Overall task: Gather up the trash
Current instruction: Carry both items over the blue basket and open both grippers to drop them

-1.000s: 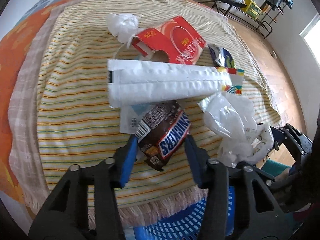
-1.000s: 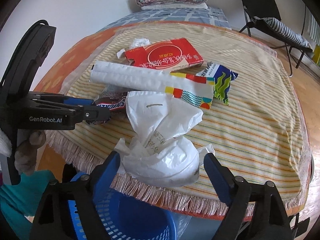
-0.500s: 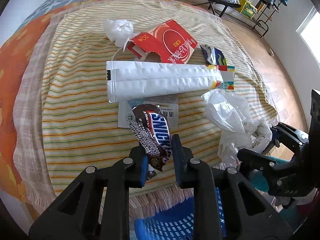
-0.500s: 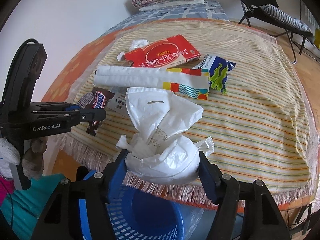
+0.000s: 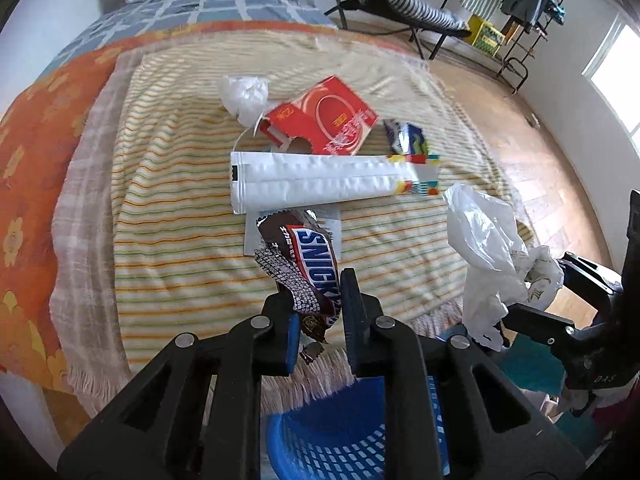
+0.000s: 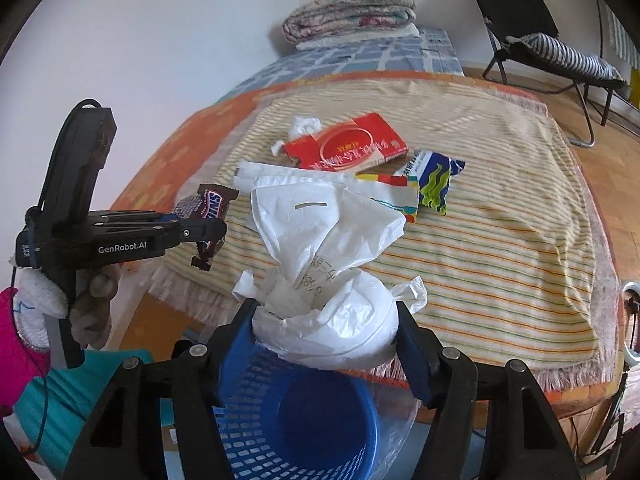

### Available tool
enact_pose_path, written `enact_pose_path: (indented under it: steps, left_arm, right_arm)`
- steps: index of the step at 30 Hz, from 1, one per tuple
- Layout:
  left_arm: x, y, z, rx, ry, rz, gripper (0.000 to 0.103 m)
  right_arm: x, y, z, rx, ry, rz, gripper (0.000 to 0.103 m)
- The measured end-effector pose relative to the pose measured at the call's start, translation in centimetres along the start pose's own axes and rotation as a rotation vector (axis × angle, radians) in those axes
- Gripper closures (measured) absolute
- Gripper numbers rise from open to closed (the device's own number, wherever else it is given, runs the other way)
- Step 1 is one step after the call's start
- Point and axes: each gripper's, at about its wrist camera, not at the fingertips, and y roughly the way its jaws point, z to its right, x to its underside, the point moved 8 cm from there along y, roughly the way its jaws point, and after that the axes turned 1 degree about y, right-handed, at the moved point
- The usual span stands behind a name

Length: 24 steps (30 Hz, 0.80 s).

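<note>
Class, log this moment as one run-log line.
left hand-held gripper: shut on Snickers wrapper | right hand-held gripper: shut on white bag | basket: below both

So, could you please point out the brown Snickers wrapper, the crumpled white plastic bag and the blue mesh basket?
Brown Snickers wrapper (image 5: pixel 310 258): left wrist view, on its blue lettering.
Crumpled white plastic bag (image 6: pixel 332 320): right wrist view, on its bulging lower part.
Blue mesh basket (image 6: pixel 256 440): right wrist view, on its perforated wall.

Soft daylight fills both views, brightest from the window (image 5: pixel 616 92) at the right edge of the left wrist view, where it blows out to white. Shadows are faint. Fisheye distortion bends the striped blanket (image 5: pixel 180 220) and darkens the corners; its far end looks slightly smeared.
</note>
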Motion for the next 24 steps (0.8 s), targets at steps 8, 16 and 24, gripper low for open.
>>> enact_pose_path:
  steps: [8, 16, 24]
  left_arm:
    - [3.0, -2.1, 1.7, 0.014, 0.036, 0.006, 0.087]
    - [7.5, -2.7, 3.6, 0.028, 0.056, -0.025, 0.087]
    - [11.8, -2.0, 4.7, 0.038, 0.062, -0.074, 0.087]
  right_arm:
    - [2.3, -1.8, -1.0, -0.010, -0.053, -0.007, 0.035]
    - [5.8, -2.2, -1.7, -0.006, -0.106, -0.046, 0.035]
    - [9.8, -1.6, -2.1, -0.004, -0.128, -0.103, 0.035]
